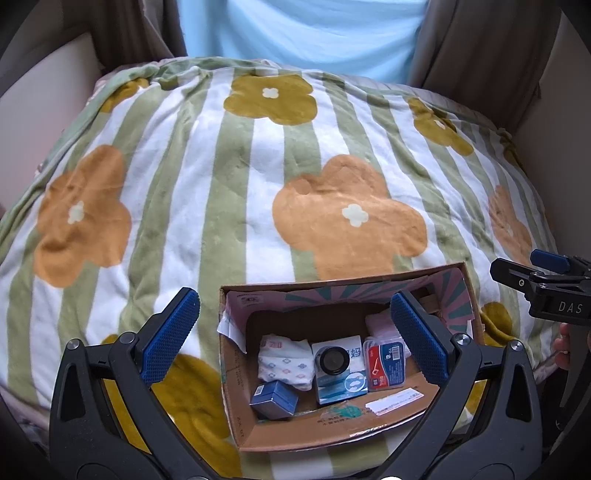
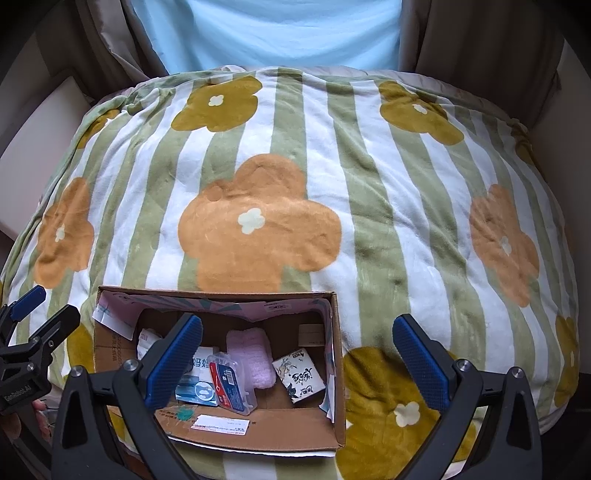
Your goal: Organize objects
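A cardboard box [image 1: 236,373] sits open-topped on a striped blanket [image 1: 229,177] printed with orange and mustard flowers; both grippers hang above it, one to each side. The left gripper [image 1: 293,341] has its blue-padded fingers [image 1: 170,332] spread wide with nothing between them — the right-hand pad overlaps the box's right half in the left wrist view, while the left-hand pad lies over bare blanket. The right gripper [image 2: 301,358] is likewise spread wide and empty, its left-hand pad over the box interior and the other over a mustard flower outside the box's right wall. Inside the box, the left wrist view shows a small dark-blue carton [image 1: 274,399] in the near left corner, a white patterned fabric bundle [image 1: 284,363] behind it, a light-blue and white box [image 1: 341,384] with a black round-capped jar [image 1: 332,361] lying on it, and a clear floss-pick case [image 1: 386,365] with a red and blue label. The right wrist view adds a pink fluffy cloth [image 2: 251,356] at mid-box and a small illustrated packet [image 2: 298,376] tilted near the right wall — all items rest on the box floor, closely packed. A white shipping label [image 2: 219,427] lies on the near flap. Beyond the blanket hang beige curtains [image 1: 480,40] framing a pale blue panel [image 1: 303,33].
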Demonstrator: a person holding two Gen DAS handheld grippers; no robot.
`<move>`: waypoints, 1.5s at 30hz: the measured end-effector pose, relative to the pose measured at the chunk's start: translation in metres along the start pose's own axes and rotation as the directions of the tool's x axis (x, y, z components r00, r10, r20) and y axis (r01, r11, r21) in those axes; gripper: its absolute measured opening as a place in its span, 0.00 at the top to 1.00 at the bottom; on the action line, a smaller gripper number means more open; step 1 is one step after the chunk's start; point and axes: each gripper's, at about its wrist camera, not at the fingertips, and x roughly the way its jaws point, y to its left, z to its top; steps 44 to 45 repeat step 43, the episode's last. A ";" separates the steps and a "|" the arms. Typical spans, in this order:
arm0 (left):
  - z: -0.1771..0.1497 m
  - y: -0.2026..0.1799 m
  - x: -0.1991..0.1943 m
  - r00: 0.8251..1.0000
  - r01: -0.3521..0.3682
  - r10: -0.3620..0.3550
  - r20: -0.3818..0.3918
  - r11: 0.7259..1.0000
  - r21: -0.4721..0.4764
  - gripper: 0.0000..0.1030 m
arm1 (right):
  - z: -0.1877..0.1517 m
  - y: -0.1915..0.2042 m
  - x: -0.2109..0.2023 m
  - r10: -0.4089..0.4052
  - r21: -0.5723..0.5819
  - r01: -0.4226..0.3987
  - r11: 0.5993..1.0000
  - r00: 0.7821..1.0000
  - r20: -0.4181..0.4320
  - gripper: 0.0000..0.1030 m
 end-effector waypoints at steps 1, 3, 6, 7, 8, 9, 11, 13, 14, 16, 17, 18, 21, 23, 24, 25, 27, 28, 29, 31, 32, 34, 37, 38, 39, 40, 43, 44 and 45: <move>-0.001 0.000 0.000 1.000 -0.001 0.001 0.001 1.000 -0.001 0.00 | 0.000 -0.001 0.000 0.000 0.000 0.000 1.000 1.000 0.001 0.01; -0.002 -0.001 0.000 1.000 -0.003 0.003 0.003 1.000 -0.003 0.00 | 0.000 0.000 0.000 -0.001 -0.002 0.001 1.000 1.000 0.000 0.00; -0.003 -0.001 -0.002 1.000 0.002 -0.002 0.010 1.000 -0.006 0.00 | 0.001 -0.001 0.000 -0.002 -0.001 0.002 1.000 1.000 0.004 0.00; -0.003 -0.001 -0.002 1.000 0.001 -0.001 0.012 1.000 -0.006 0.00 | 0.002 -0.002 0.001 -0.002 -0.003 0.002 1.000 1.000 0.005 0.00; -0.003 -0.001 -0.002 1.000 0.000 0.000 0.013 1.000 -0.003 0.00 | 0.002 -0.002 0.001 -0.002 -0.004 0.002 1.000 1.000 0.006 0.00; -0.002 0.000 -0.002 1.000 0.001 -0.001 0.012 1.000 -0.004 0.00 | 0.002 -0.002 0.001 -0.002 -0.005 0.002 1.000 1.000 0.005 0.00; -0.002 -0.001 -0.003 1.000 0.000 0.000 0.012 1.000 -0.001 0.00 | 0.002 -0.002 0.002 -0.001 -0.004 0.001 1.000 1.000 0.004 0.00; -0.002 -0.001 -0.003 1.000 0.004 -0.004 0.012 1.000 -0.002 0.00 | 0.002 -0.002 0.001 -0.001 -0.007 0.001 1.000 1.000 0.004 0.00; -0.002 -0.001 -0.004 1.000 0.008 -0.008 0.015 1.000 0.000 0.00 | 0.002 -0.002 0.001 -0.002 -0.008 0.002 1.000 1.000 0.004 0.00; -0.001 -0.002 -0.005 1.000 0.007 -0.007 0.018 1.000 0.003 0.00 | 0.002 -0.002 0.001 -0.002 -0.010 0.002 1.000 1.000 0.005 0.01; -0.001 -0.001 -0.005 1.000 0.008 -0.008 0.018 1.000 0.003 0.00 | 0.002 -0.003 0.001 -0.003 -0.010 0.003 1.000 1.000 0.006 0.00; -0.001 -0.001 -0.005 1.000 0.009 -0.009 0.018 1.000 0.002 0.00 | 0.002 -0.002 0.001 -0.003 -0.011 0.003 1.000 1.000 0.005 0.00; -0.001 -0.001 -0.005 1.000 0.009 -0.009 0.018 1.000 0.002 0.00 | 0.003 -0.002 0.002 -0.003 -0.012 0.003 1.000 1.000 0.007 0.01; -0.001 -0.001 -0.005 1.000 0.008 -0.008 0.019 1.000 0.000 0.00 | 0.003 -0.002 0.001 -0.004 -0.014 0.004 1.000 1.000 0.008 0.00; -0.001 -0.001 -0.006 1.000 0.008 -0.008 0.020 1.000 -0.001 0.00 | 0.003 -0.002 0.002 -0.004 -0.014 0.004 1.000 1.000 0.008 0.00; -0.001 0.000 -0.006 1.000 0.004 -0.004 0.020 1.000 -0.002 0.00 | 0.004 -0.002 0.002 -0.003 -0.014 0.003 1.000 1.000 0.009 0.00; -0.001 0.000 -0.006 1.000 -0.015 0.015 0.023 1.000 -0.001 0.00 | 0.006 -0.002 0.002 -0.003 -0.016 0.004 1.000 1.000 0.010 0.00; -0.001 0.002 -0.007 0.999 -0.020 0.020 0.026 1.000 -0.002 0.00 | 0.006 -0.001 0.001 -0.004 -0.016 0.004 1.000 1.000 0.011 0.00; -0.001 0.002 -0.008 0.999 -0.017 0.017 0.031 1.000 -0.004 0.00 | 0.007 -0.001 0.002 -0.003 -0.016 0.003 1.000 1.000 0.011 0.00; -0.001 0.006 -0.008 0.999 -0.011 0.011 0.034 1.000 -0.024 0.00 | 0.006 0.000 0.001 -0.005 -0.016 0.005 1.000 1.000 0.011 0.01; 0.000 0.009 -0.008 1.000 -0.011 0.013 0.028 0.999 -0.049 0.00 | 0.006 -0.001 0.001 -0.005 -0.016 0.005 1.000 1.000 0.011 0.01; 0.000 0.013 -0.005 1.000 -0.005 0.006 0.018 0.997 -0.076 0.00 | 0.005 0.000 0.001 -0.005 -0.013 0.005 1.000 1.000 0.011 0.00; 0.001 0.015 -0.006 0.998 -0.025 0.029 0.048 0.997 -0.079 0.00 | 0.005 0.000 0.002 -0.006 -0.014 0.006 1.000 1.000 0.009 0.00; 0.001 0.015 -0.008 0.997 -0.041 0.046 0.061 0.997 -0.073 0.00 | 0.005 0.000 0.001 -0.006 -0.014 0.006 1.000 1.000 0.010 0.01; 0.002 0.014 -0.009 0.996 -0.049 0.053 0.069 0.997 -0.067 0.00 | 0.006 0.001 0.001 -0.008 -0.015 0.008 1.000 1.000 0.008 0.00; 0.002 0.015 -0.010 0.996 -0.052 0.057 0.075 0.997 -0.063 0.00 | 0.007 0.002 0.001 -0.009 -0.016 0.009 1.000 1.000 0.007 0.00; 0.004 0.018 -0.008 0.996 -0.047 0.052 0.067 0.997 -0.063 0.00 | 0.009 0.002 0.002 -0.012 -0.017 0.012 1.000 1.000 0.007 0.00; 0.004 0.018 -0.008 0.996 -0.047 0.052 0.067 0.997 -0.063 0.00 | 0.009 0.002 0.002 -0.012 -0.017 0.012 1.000 1.000 0.007 0.00; 0.004 0.018 -0.008 0.996 -0.047 0.052 0.067 0.997 -0.063 0.00 | 0.009 0.002 0.002 -0.012 -0.017 0.012 1.000 1.000 0.007 0.00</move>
